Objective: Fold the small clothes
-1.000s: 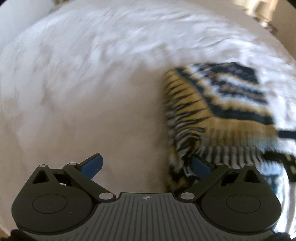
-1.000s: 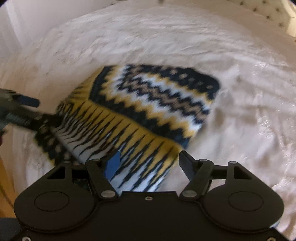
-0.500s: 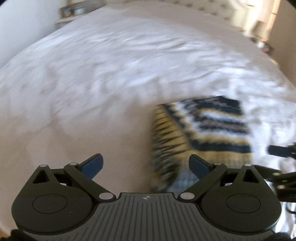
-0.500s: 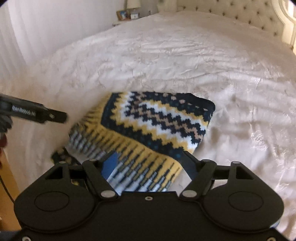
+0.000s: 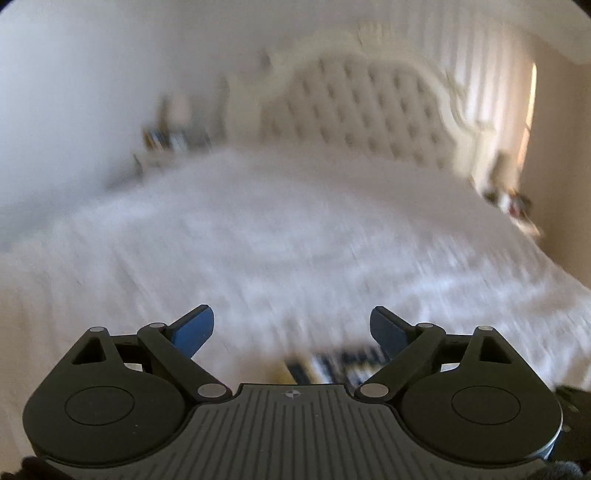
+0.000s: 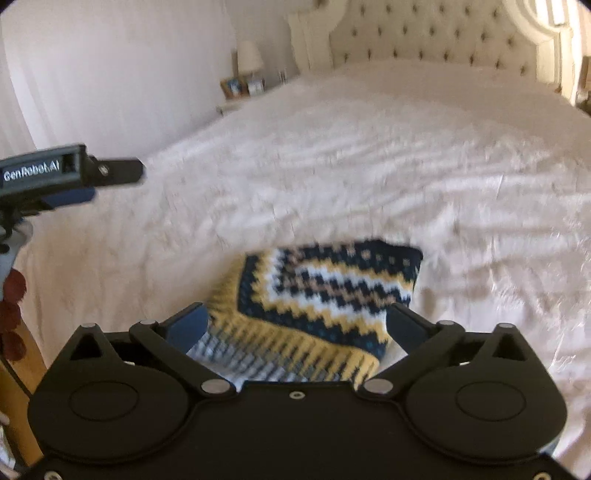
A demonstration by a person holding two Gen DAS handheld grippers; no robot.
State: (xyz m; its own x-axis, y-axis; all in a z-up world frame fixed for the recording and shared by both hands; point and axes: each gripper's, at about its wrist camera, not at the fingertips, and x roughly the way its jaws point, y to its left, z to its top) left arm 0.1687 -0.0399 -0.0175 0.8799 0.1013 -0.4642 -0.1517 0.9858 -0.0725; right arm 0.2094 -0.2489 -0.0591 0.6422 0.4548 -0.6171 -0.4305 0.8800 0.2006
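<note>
Folded patterned knit [image 6: 325, 295] lying on white bedspread [image 6: 369, 155], well short of tufted headboard [image 6: 436, 33]. Right gripper [image 6: 295, 325] above knit's near edge, fingers apart. Left gripper [image 5: 291, 325] spread, empty; view blurred, probably raised.

Folded knit [image 6: 325, 295] on bed [image 6: 369, 166], headboard [image 6: 436, 33] behind

The bed [image 6: 369, 166] lies bare beyond the folded sweater [image 6: 325, 295]. The left gripper [image 6: 107, 177] hangs over its left edge.
</note>
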